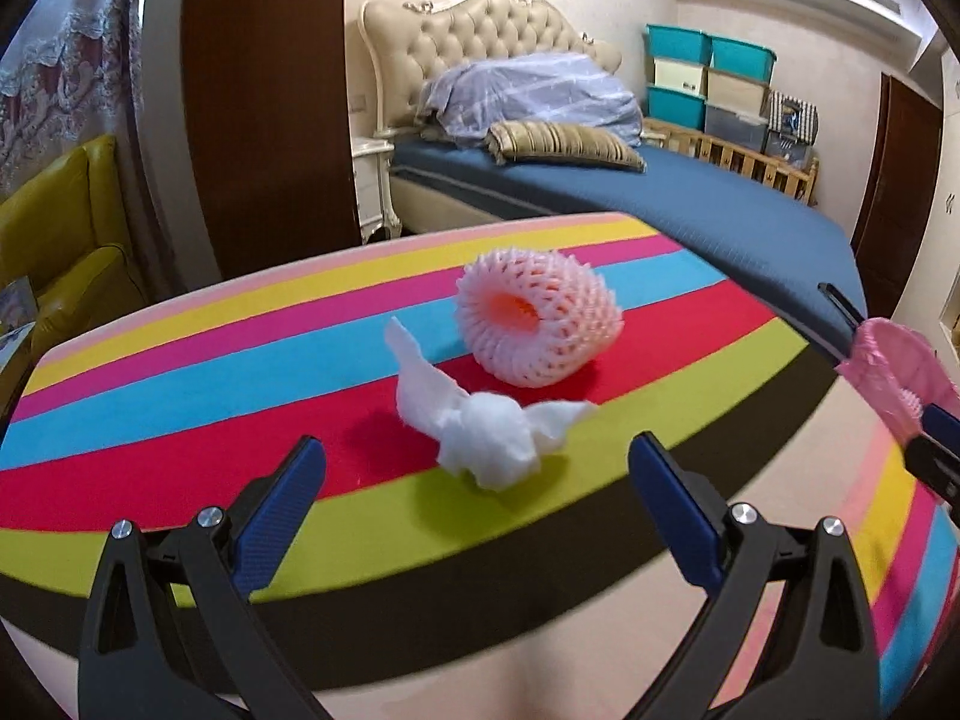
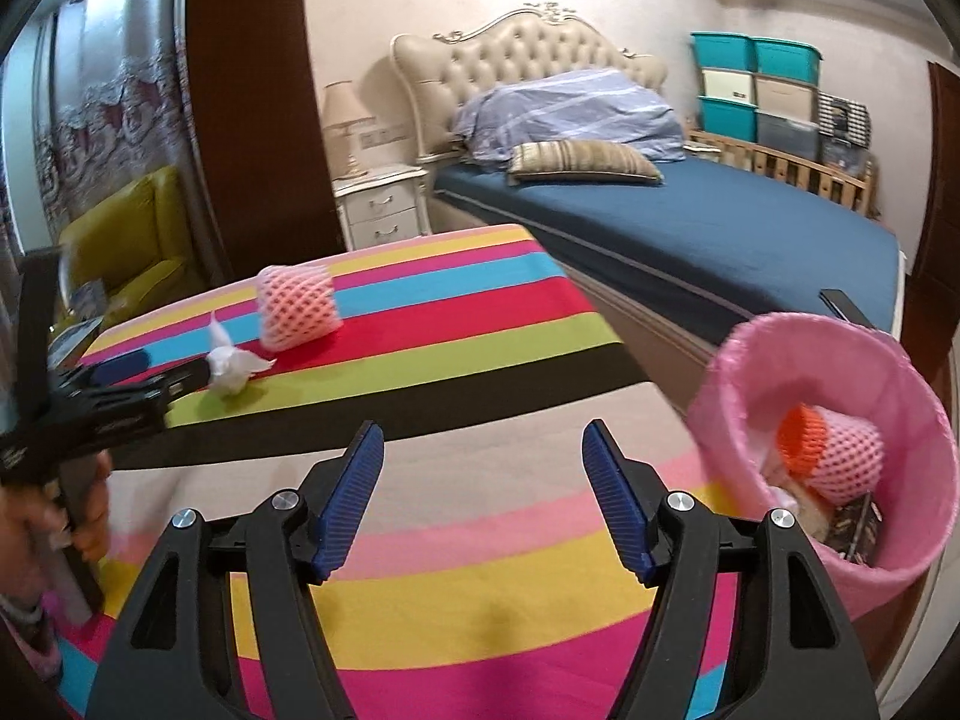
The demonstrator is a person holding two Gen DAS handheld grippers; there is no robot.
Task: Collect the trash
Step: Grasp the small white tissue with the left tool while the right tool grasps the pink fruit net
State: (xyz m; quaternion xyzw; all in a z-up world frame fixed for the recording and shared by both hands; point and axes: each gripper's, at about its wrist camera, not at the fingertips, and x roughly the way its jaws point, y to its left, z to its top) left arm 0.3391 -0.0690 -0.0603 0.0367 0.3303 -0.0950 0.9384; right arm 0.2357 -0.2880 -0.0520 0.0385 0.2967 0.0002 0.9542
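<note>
A crumpled white tissue [image 1: 486,429] lies on the striped mat [image 1: 180,360], just ahead of my left gripper [image 1: 477,468], which is open and empty. Behind the tissue lies a pink foam fruit net [image 1: 537,321]. Both also show in the right wrist view: the tissue [image 2: 231,366] and the net [image 2: 297,306]. My right gripper [image 2: 483,456] is open and empty above the mat, left of a pink trash bin [image 2: 900,396]. The bin holds another foam net [image 2: 840,456] and other scraps. The bin's rim shows at the right in the left wrist view [image 1: 894,372].
A bed with a blue sheet [image 2: 690,228] stands behind the mat. A white nightstand [image 2: 381,207] and a yellow armchair [image 2: 126,252] stand at the back left. Storage boxes [image 2: 756,90] are stacked in the far right corner.
</note>
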